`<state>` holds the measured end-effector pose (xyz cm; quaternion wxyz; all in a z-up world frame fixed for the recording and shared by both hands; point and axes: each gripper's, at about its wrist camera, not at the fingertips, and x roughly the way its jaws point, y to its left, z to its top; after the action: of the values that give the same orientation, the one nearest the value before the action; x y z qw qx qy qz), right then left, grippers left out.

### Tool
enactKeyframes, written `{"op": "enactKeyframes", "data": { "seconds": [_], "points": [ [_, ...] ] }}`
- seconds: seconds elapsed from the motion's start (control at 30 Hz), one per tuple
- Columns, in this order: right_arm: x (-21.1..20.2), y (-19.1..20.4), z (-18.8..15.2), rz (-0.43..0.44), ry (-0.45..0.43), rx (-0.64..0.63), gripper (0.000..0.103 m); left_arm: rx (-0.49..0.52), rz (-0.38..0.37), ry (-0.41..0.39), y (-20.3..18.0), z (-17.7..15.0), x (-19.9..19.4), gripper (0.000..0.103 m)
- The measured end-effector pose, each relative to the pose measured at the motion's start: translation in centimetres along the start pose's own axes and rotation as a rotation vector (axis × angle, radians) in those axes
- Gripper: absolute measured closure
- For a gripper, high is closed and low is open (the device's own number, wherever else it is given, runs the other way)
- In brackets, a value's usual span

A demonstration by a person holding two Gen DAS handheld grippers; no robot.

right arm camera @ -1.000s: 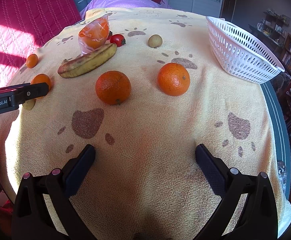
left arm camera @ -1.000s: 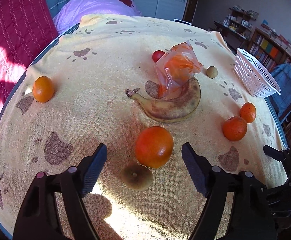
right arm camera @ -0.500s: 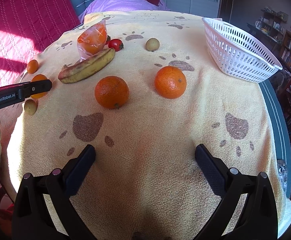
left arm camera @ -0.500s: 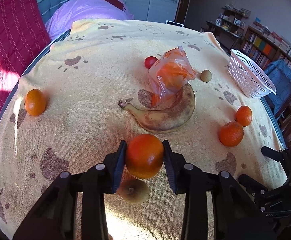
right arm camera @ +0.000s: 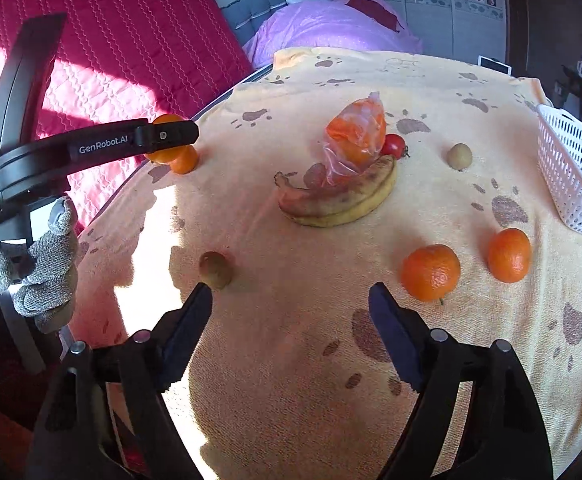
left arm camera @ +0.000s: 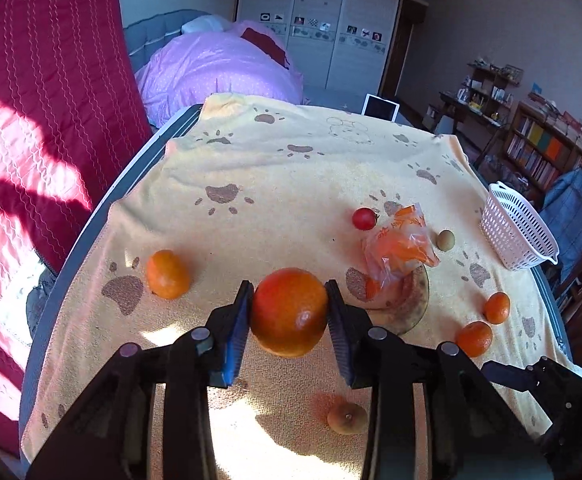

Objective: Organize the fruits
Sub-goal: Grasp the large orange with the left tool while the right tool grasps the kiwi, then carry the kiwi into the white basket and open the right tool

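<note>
My left gripper [left arm camera: 289, 312] is shut on a large orange [left arm camera: 289, 314] and holds it above the yellow paw-print cloth [left arm camera: 291, 176]. In the right wrist view that orange [right arm camera: 162, 120] peeks out behind the left gripper's arm. My right gripper [right arm camera: 291, 300] is open and empty over the cloth's near part. On the cloth lie a spotted banana [right arm camera: 339, 200], a plastic bag of orange fruit [right arm camera: 357, 136], a red tomato [right arm camera: 394, 145], two oranges [right arm camera: 431, 272] [right arm camera: 509, 255], another orange [left arm camera: 168, 274] at the left and brown kiwis [right arm camera: 215, 269] [right arm camera: 459, 156]. A white basket [right arm camera: 575, 184] sits at the right.
A red quilted bed [left arm camera: 31, 128] runs along the left side of the table. A purple duvet [left arm camera: 219, 68] lies beyond the far edge. Bookshelves [left arm camera: 551, 152] stand at the right. The person's grey-gloved hand [right arm camera: 39, 264] shows at the left of the right wrist view.
My left gripper closed on the large orange and lifted it off the cloth. My right gripper moved left and nearer the kiwi, still open.
</note>
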<state>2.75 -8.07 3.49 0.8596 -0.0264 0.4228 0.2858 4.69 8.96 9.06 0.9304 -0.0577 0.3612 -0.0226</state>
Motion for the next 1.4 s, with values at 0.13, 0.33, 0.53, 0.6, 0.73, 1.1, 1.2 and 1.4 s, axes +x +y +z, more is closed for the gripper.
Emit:
{"op": "enactKeyframes", "data": {
  "seconds": [0.13, 0.33, 0.53, 0.6, 0.73, 1.1, 1.2, 1.4],
  "points": [
    [2.6, 2.1, 1.1, 0.052, 0.056, -0.040, 0.047, -0.010, 0.007, -0.019, 0.6, 0.3, -0.7, 0.066],
    [5.2, 3.6, 1.5, 0.049, 0.104, -0.086, 0.069, -0.023, 0.011, -0.019, 1.2, 0.5, -0.8, 0.066],
    [6.2, 3.6, 1.2, 0.047, 0.123, -0.091, 0.074, -0.024, 0.009, -0.006, 1.2, 0.3, -0.3, 0.066],
    [6.1, 3.7, 1.1, 0.047, 0.120, -0.097, 0.076, -0.022, 0.009, 0.000, 1.2, 0.3, -0.1, 0.066],
    [5.7, 3.5, 1.1, 0.053, 0.109, -0.086, 0.076, -0.021, 0.013, 0.011, 1.1, 0.1, 0.3, 0.066],
    [-0.6, -2.3, 2.7, -0.035, -0.050, 0.043, 0.076, 0.002, 0.013, 0.029, 0.2, -0.2, 1.1, 0.066],
    [-2.7, -5.6, 3.1, -0.105, -0.098, 0.105, 0.076, 0.003, 0.012, 0.035, -0.2, -0.3, 1.3, 0.066],
    [-6.4, -13.1, 3.9, -0.239, -0.187, 0.260, 0.076, 0.025, 0.003, 0.032, -1.6, 0.0, 1.3, 0.066]
  ]
}}
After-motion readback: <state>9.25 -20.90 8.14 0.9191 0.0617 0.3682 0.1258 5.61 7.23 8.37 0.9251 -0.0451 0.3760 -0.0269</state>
